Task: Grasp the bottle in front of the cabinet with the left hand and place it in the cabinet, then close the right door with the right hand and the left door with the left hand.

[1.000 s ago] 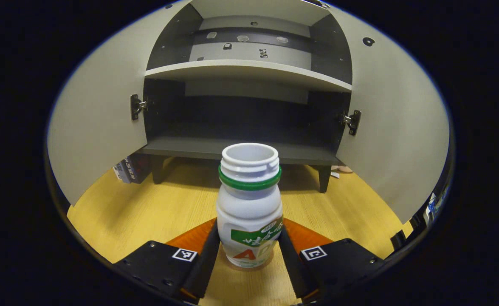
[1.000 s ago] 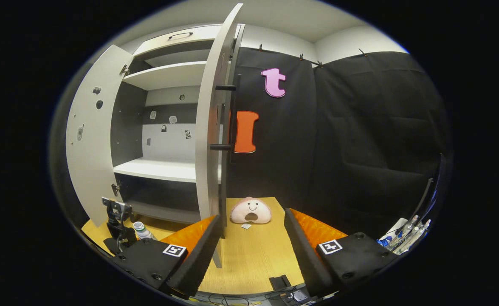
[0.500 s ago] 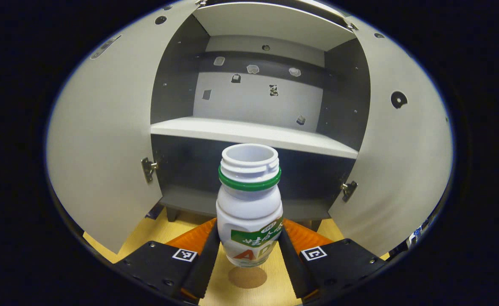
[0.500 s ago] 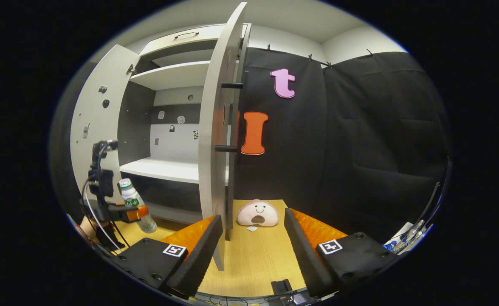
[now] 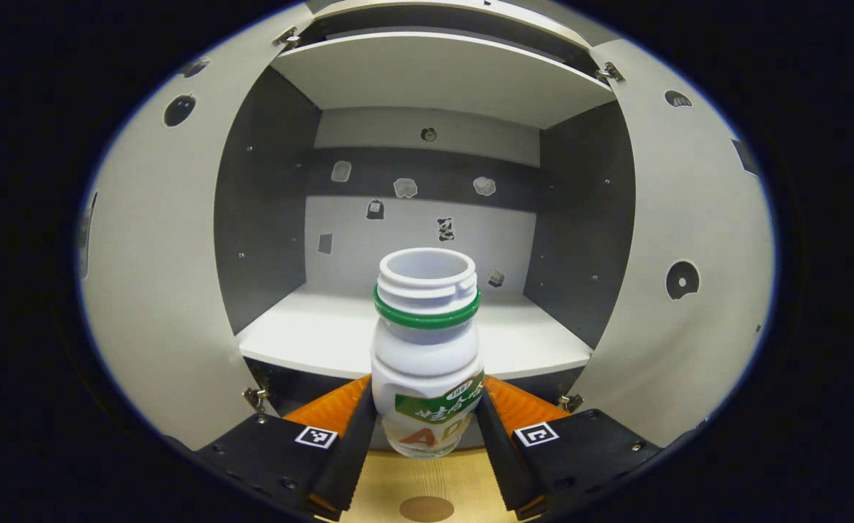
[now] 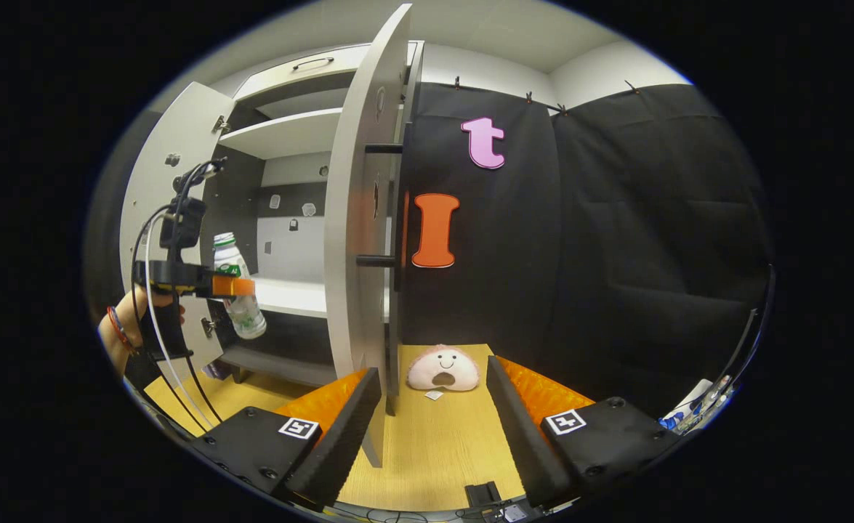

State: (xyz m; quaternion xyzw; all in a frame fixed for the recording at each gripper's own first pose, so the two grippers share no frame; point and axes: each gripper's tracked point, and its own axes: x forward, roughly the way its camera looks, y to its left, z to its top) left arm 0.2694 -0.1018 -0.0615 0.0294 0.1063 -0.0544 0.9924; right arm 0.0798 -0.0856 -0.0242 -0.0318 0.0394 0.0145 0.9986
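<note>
Matte cabinet (image 5: 412, 73); ribbed plastic bottle (image 5: 427, 349).

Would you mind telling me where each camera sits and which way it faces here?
Left gripper view: rides the left tool, facing straight into the open cabinet; its own fingers clamp the bottle.
Right gripper view: rides the right tool, off to the cabinet's right side, facing the right door edge-on; its own fingers stand open.
Shared: bottle, cabinet, middle shelf; the right view also shows the left tool and hand.
</note>
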